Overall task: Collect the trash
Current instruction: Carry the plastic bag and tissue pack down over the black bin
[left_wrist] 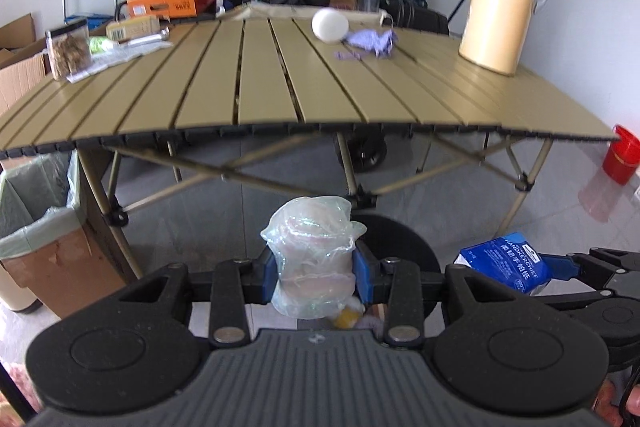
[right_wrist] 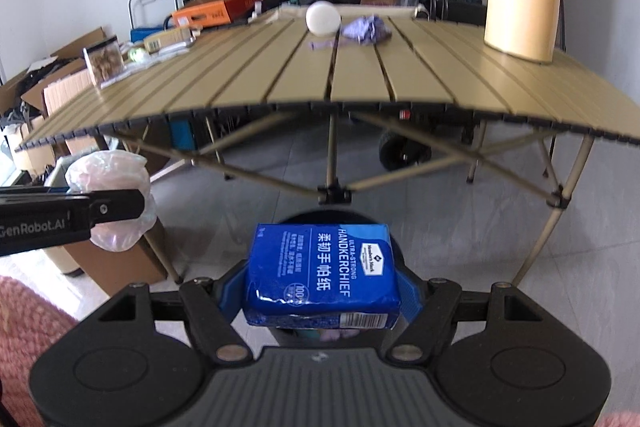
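Nearest the left wrist camera, the left gripper [left_wrist: 316, 277] is closed on a crumpled wad of clear, faintly iridescent plastic wrap [left_wrist: 314, 259], its blue pads [left_wrist: 269, 273] pressing the wad from both sides. Just below the wad, something yellow and something pale purple show in a dark round opening, too hidden to name. In the right wrist view, the right gripper [right_wrist: 322, 287] clamps a blue plastic pack of handkerchief tissues [right_wrist: 324, 273] with white lettering, its blue pads against the pack's two ends. Both loads hang above a round black bin [left_wrist: 404, 247] that stands on the grey tiled floor [right_wrist: 440, 187], in front of the table.

To the left stands a cardboard box lined with a pale green bag [left_wrist: 36, 215]. Beyond the bin rises a folding camping table with an olive-tan slatted top [left_wrist: 280, 83] and crossed legs. At its far side lie a white round ball-like object [left_wrist: 330, 25] and, just beside it, a crumpled pale purple scrap [left_wrist: 372, 43]. A tall cream thermos jug with a grey lid [left_wrist: 500, 7] stands upright at the table's right. At the left corner sits a clear jar of brown pieces [left_wrist: 68, 49]. Behind the table, boxes and bags are piled against the white wall.
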### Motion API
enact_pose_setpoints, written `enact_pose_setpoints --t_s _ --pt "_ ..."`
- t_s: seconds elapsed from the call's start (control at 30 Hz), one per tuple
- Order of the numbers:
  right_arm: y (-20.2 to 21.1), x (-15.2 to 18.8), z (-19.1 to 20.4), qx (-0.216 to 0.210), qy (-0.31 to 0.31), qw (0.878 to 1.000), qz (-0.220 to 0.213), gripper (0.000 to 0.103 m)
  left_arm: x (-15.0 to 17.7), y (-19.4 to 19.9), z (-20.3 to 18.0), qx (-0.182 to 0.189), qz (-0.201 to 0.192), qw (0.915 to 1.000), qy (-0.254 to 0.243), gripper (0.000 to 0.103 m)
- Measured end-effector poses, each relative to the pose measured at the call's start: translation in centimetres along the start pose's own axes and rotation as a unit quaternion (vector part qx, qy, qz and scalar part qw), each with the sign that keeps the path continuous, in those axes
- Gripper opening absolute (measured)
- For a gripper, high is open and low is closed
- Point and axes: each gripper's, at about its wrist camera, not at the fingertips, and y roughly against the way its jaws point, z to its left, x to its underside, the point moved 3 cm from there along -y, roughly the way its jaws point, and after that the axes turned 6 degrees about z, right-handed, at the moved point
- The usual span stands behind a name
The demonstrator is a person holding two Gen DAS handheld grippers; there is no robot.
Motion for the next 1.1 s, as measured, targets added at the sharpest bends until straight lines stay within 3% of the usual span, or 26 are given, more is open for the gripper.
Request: enact_pose_setpoints --t_s 0.4,0.77,1.1 --pt "-5.3 3.8 -0.4 -0.014 -0.014 0.996 0.083 0.072 3.4 -5.4 0.0 -0.002 0.085 0.9963 -0.01 0.038" --pt "-9.0 6.0 -1.4 -0.015 -0.037 0.988 0.152 0.072 5.8 -10.2 0.7 -0.004 0.158 0.9875 -0.006 0.038" --pt "-10.4 6.6 -2.5 -0.013 -0.051 0.984 0.169 0.072 6.6 -12.4 0.7 -0.004 0.19 0.9817 -0.006 0.038"
